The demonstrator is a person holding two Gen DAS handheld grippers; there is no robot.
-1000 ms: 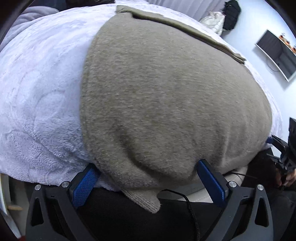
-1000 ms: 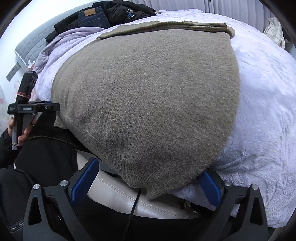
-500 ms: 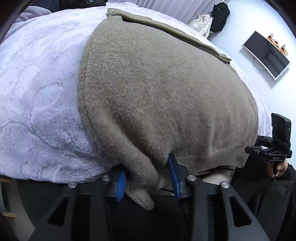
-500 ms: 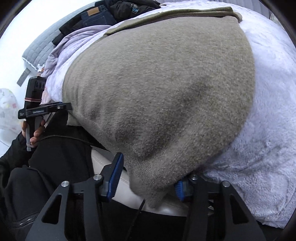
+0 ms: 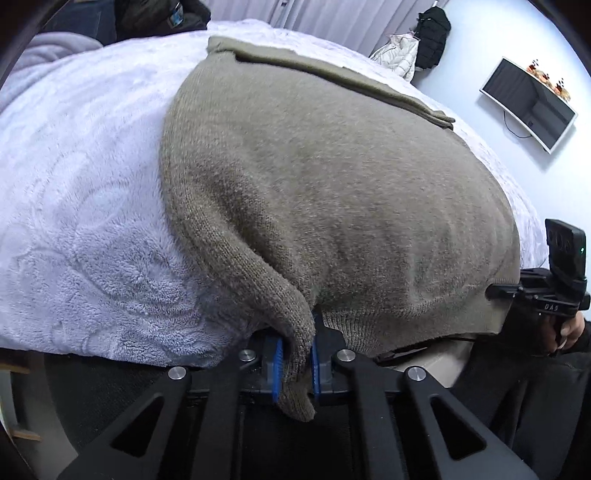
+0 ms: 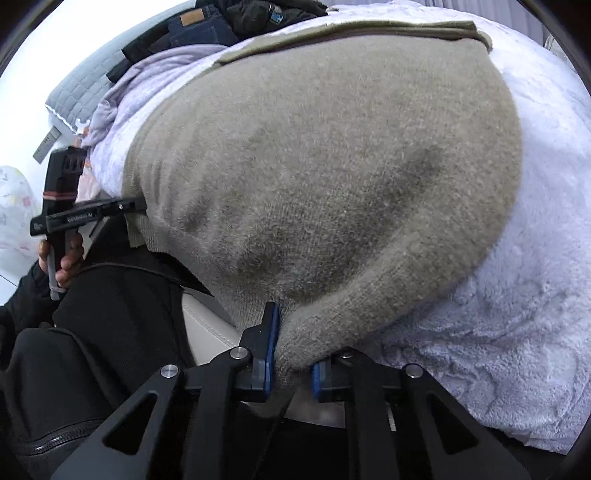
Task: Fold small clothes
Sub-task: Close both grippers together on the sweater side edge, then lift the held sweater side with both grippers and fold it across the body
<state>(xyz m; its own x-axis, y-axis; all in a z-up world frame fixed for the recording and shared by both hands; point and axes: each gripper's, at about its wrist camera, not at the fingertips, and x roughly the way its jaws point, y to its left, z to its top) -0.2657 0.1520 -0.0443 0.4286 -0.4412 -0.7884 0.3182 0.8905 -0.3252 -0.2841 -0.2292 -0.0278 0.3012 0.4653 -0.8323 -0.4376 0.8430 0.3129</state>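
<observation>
Sweater (image 5: 332,206), one, pinched by two claws: left claw (image 5: 295,363), right claw (image 6: 293,363)

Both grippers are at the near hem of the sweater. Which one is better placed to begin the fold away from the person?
Neither clearly: left gripper and right gripper have each just closed on a near corner of the olive sweater, so lifting both together seems best.

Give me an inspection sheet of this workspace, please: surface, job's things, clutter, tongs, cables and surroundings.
Surface: pale fleece blanket over a bed.
Job's things: olive knit garment lying flat, far edge folded over.
Clutter: dark clothes pile at the bed's far end.
Tongs: left tongs and right tongs have just been closing, each now shut on a near corner.
Cables: black cable beneath the hem.
Surroundings: wall screen, hanging jackets, curtains.
</observation>
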